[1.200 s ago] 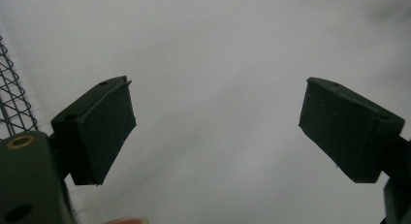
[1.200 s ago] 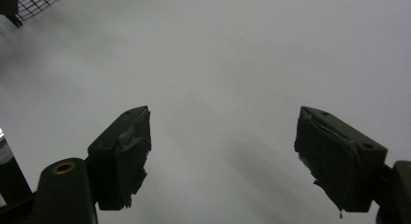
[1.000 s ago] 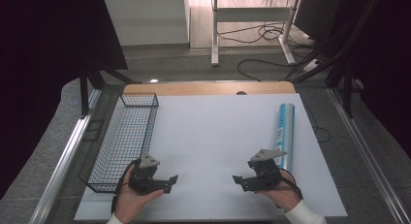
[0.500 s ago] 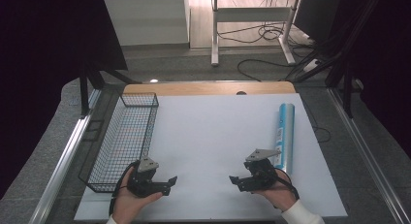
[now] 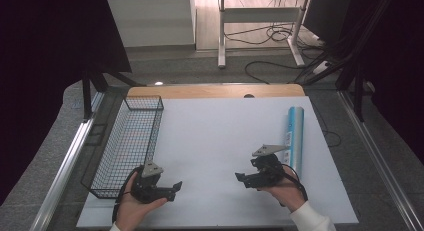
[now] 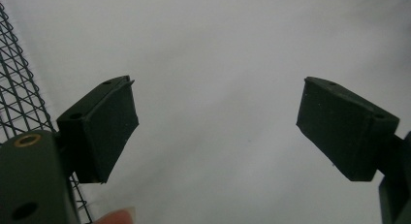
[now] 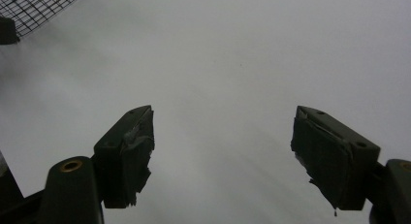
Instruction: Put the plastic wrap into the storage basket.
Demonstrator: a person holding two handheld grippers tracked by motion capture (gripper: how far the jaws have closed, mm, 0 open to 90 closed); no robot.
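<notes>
The left gripper rests low over the white counter, held in the person's left hand, just beside the near end of the black wire-mesh basket. In the left gripper view its jaws stand wide apart with nothing between them, and the basket mesh shows at the left edge.

The right gripper sits in the person's right hand near the front of the counter. Its jaws have just been closing, yet the right gripper view shows them apart over bare counter, with nothing clamped.

The light-blue cylindrical tube lies flat along the counter's right side, just beside the right gripper and apart from its jaws. A small printed label on the tube is too small to read.
</notes>
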